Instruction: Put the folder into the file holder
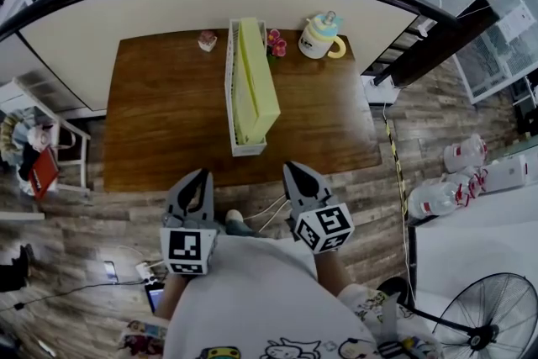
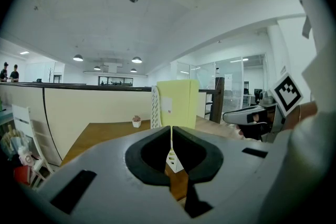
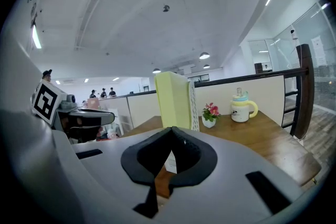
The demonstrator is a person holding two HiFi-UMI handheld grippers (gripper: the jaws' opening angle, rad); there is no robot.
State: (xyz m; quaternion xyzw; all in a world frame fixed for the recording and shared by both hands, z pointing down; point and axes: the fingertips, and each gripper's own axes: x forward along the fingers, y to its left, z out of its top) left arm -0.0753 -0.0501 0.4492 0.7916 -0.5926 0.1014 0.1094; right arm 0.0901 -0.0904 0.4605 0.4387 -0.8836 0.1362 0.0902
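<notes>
1. Folder: the yellow-green folder (image 1: 252, 80) stands on edge inside the white holder (image 1: 229, 88), near the middle of the table (image 1: 160, 122). By that position, the task reads as done.
2. Left gripper (image 2: 171, 128): closed, jaw tips meeting, nothing between them. It hangs off the table's near edge, apart from folder and holder.
3. Right gripper (image 3: 170, 129): closed in the same way and empty. It too hangs clear of the near edge.
4. Governing relation: in the head view the folder lies ahead of both grippers, at about 1 o'clock from the left and 11 o'clock from the right, on the line that runs between them.
5. Long axis: folder and holder run from 12 to 6 o'clock, so the narrow near end faces the grippers and the broad faces look to 3 and 9 o'clock.
6. Nearer hand: the two tips stand about equally far from the holder's near end. I judge neither to have a clear advantage.
7. Seating: the folder's top appears to lean toward 3 o'clock, though the wide-angle lens may account for that. Whether its lower edge rests fully on the holder's floor cannot be confirmed.
8. Surroundings: a mug (image 1: 322, 36) and a flower (image 1: 275, 43) stand at the far edge, to the holder's 3 o'clock side, well clear of any approach from 6 o'clock.
</notes>
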